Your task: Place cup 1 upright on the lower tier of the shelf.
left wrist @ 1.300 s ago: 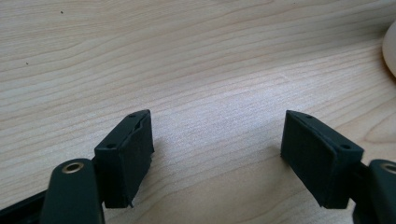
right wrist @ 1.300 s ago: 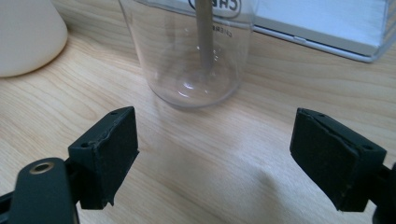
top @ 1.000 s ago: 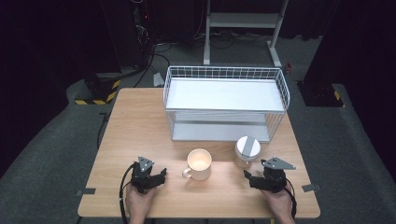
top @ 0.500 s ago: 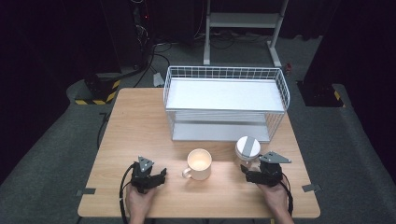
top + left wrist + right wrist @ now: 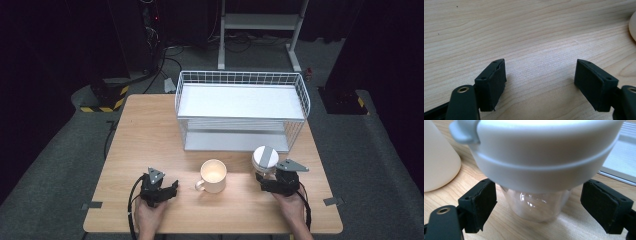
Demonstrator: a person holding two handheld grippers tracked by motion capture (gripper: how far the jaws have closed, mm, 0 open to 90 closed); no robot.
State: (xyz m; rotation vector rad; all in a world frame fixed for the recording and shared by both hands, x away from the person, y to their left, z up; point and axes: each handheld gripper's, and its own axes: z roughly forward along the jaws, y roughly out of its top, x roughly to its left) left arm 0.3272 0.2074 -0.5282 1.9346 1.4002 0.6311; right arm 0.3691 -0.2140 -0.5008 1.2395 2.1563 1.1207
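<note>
Right claw (image 5: 537,206) spread — clear lidded jar (image 5: 541,170) upright between pads, untouched; mug (image 5: 213,175) beside.

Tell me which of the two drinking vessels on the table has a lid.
The clear cup between the right gripper's open jaws: it wears a white lid. The cream mug beside it stands open-topped, with a handle.

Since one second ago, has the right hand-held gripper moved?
Yes. The right hand-held gripper moved slightly toward the lidded clear cup and wire rack; its open jaws now flank the cup.

bright table (image 5: 150,125) under overhead light, dark surroundings; close white lid (image 5: 544,152) blurred.
</note>
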